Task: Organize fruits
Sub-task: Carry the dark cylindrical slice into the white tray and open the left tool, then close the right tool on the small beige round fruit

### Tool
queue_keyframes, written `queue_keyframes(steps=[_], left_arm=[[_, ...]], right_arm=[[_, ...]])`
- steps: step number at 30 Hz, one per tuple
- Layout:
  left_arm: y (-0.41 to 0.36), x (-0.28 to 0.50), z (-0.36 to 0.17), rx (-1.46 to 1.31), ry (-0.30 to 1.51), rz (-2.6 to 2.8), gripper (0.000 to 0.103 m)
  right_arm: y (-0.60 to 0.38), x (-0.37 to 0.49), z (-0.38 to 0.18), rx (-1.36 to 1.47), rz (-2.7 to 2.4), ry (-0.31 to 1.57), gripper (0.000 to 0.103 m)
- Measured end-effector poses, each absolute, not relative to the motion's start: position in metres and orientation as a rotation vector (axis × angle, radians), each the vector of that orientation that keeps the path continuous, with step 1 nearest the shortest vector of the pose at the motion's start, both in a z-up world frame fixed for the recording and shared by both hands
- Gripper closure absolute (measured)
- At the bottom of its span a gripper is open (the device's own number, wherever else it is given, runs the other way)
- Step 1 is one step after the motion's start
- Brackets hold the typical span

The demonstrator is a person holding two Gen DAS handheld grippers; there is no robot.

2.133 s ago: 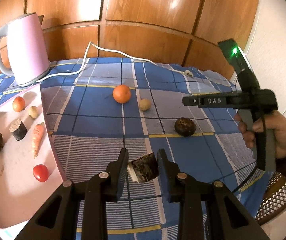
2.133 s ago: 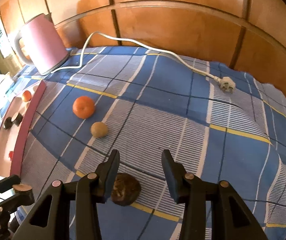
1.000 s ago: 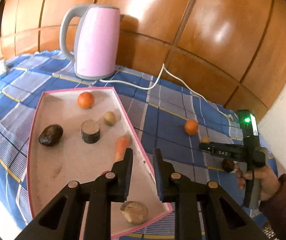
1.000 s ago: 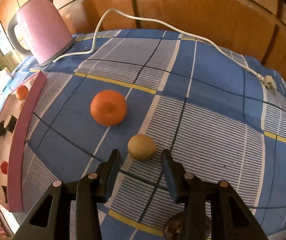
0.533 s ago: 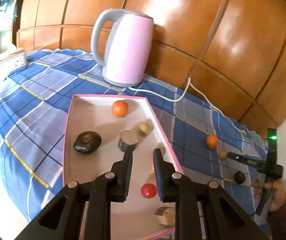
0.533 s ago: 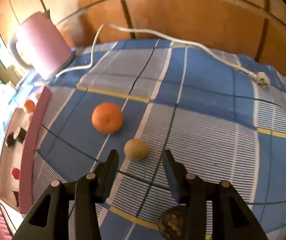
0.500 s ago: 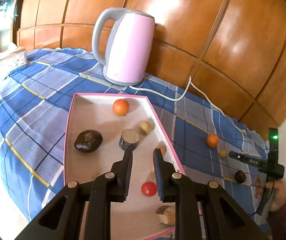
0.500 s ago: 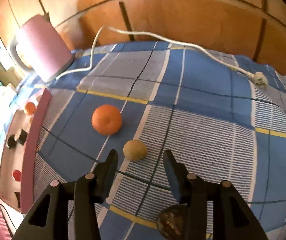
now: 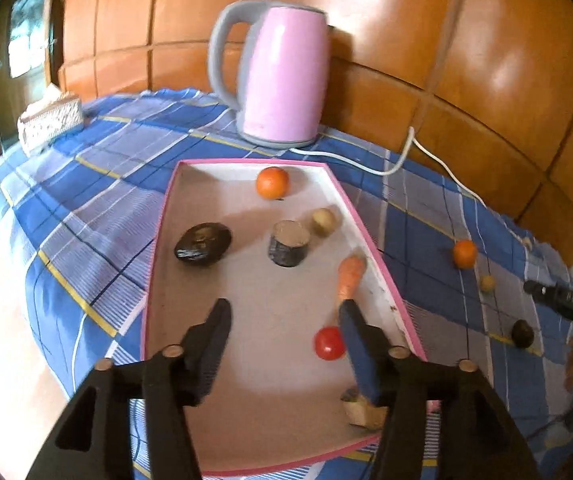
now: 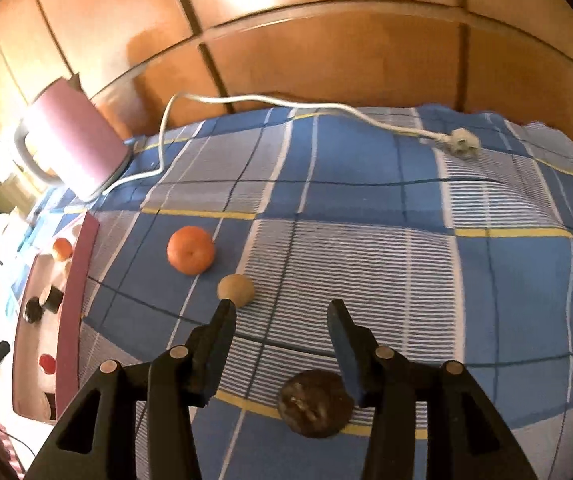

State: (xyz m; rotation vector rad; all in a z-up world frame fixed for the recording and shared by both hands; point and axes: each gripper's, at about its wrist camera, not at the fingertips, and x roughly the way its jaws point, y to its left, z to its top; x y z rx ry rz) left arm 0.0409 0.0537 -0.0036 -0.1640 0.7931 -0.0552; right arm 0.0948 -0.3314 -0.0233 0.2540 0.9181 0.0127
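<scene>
Here, a pink-rimmed tray [image 9: 158, 236] holding orange [image 9: 272, 183], dark fruit [image 9: 202, 239] and tomato [image 9: 328, 343], then left gripper [image 9: 284, 326] just opened, empty, above it, right gripper [image 10: 282, 314] half open, empty, above a tan fruit [image 10: 236, 289] on the cloth.

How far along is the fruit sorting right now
Mostly done: seven pieces lie in the pink tray. Both grippers, left gripper and right gripper, are open and empty. Left on the cloth: orange, small tan fruit, dark fruit.
</scene>
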Motion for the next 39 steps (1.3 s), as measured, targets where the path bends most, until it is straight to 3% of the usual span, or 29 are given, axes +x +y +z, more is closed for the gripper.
queue_keyframes(steps=[13, 14, 16, 39], left_arm=[[0.027, 0.037, -0.002, -0.112, 0.785, -0.125, 0.031], [0.027, 0.037, -0.002, -0.112, 0.786, -0.122, 0.030], [0.029, 0.037, -0.002, -0.113, 0.786, -0.116, 0.030], [0.047, 0.031, 0.004, -0.126, 0.778, -0.049, 0.026]], right_arm=[[-0.273, 0.135, -0.047, 0.051, 0.058, 1.003, 0.055], [-0.270, 0.140, -0.051, 0.028, 0.044, 1.015, 0.058], [-0.265, 0.146, -0.060, 0.001, 0.041, 1.049, 0.075], [-0.228, 0.090, -0.047, 0.030, 0.186, 0.988, 0.075]])
